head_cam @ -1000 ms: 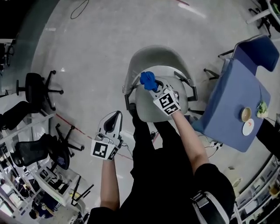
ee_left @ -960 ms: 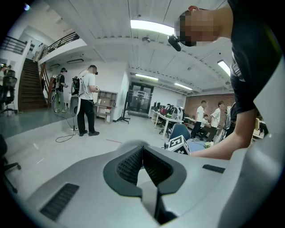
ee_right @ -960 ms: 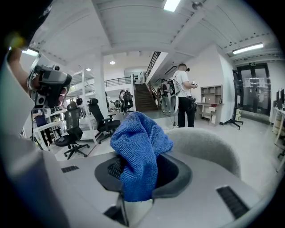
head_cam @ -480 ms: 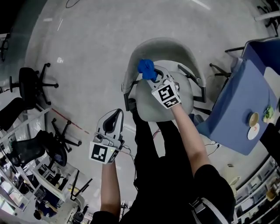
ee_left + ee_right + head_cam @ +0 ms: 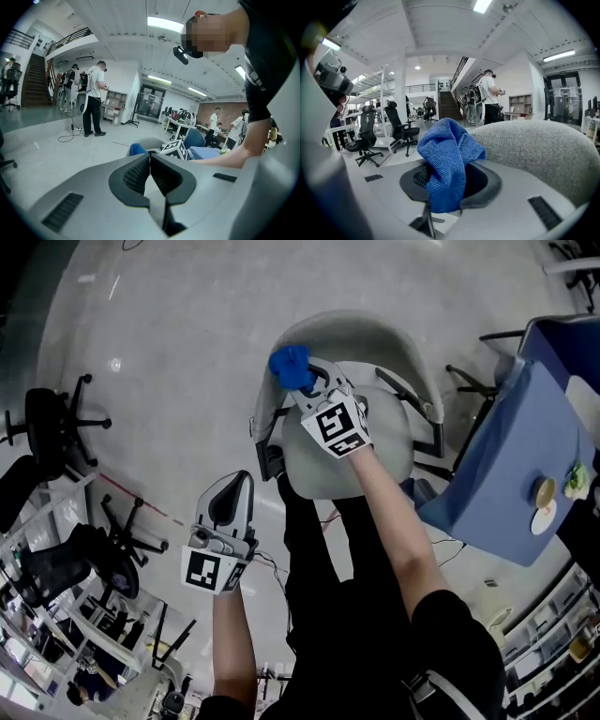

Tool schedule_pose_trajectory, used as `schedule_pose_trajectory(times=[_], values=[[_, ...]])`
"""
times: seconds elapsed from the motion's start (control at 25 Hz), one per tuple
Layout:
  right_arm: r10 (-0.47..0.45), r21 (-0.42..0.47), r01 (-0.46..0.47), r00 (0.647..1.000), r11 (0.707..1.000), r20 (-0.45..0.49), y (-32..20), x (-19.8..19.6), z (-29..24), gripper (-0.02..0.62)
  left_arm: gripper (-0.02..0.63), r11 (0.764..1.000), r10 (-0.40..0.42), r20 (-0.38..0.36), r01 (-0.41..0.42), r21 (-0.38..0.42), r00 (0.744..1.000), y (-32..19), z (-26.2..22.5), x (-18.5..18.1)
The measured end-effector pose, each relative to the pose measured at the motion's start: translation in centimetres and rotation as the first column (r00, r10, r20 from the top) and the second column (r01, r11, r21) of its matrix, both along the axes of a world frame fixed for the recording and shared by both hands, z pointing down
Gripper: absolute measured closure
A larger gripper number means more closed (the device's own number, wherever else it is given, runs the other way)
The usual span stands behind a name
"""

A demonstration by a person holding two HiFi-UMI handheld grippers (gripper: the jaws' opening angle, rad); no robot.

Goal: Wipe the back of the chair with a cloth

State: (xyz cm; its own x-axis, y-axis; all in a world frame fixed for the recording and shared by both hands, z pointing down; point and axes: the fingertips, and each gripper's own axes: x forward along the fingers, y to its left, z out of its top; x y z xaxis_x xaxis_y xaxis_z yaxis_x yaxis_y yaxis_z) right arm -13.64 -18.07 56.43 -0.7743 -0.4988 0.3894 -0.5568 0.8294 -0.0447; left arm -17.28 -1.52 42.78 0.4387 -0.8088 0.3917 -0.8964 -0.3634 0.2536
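Observation:
A grey fabric chair (image 5: 375, 343) stands in front of me, its curved back (image 5: 539, 145) filling the right of the right gripper view. My right gripper (image 5: 309, 385) is shut on a bunched blue cloth (image 5: 291, 365) (image 5: 449, 159), held at the left end of the chair's back rim. My left gripper (image 5: 230, 502) hangs lower left of the chair, away from it, with its jaws shut and nothing between them (image 5: 150, 161).
A blue-covered table (image 5: 511, 465) with a small bowl and plate stands right of the chair. Black office chairs (image 5: 56, 418) and racks line the left side. Several people stand far off across the hall (image 5: 93, 98).
My right gripper has carried the blue cloth leftward and outward along the chair's back rim. The left gripper has stayed shut, shifting only slightly lower.

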Motion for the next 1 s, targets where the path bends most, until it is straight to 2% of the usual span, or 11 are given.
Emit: schedule_pose_trajectory(times=[0.52,0.76,1.0], values=[[0.047,0.054,-0.046,0.999,0.997,-0.022,-1.0,0.7,-0.5,0.462,0.581,0.998,0.055,-0.004,-0.055,-0.004,0.998,-0.3,1.1,0.7],[0.038,0.111,-0.03,0.997,0.993,-0.07,-1.4,1.3,-0.8,0.462,0.581,0.999,0.043,-0.018,-0.044,-0.005,0.999,-0.6,1.0,1.1],[0.066,0.123,-0.057,0.995,0.991,-0.069,-2.2,2.2,-0.9,0.462,0.581,0.998,0.057,-0.012,-0.057,-0.005,0.998,-0.4,1.2,1.1]])
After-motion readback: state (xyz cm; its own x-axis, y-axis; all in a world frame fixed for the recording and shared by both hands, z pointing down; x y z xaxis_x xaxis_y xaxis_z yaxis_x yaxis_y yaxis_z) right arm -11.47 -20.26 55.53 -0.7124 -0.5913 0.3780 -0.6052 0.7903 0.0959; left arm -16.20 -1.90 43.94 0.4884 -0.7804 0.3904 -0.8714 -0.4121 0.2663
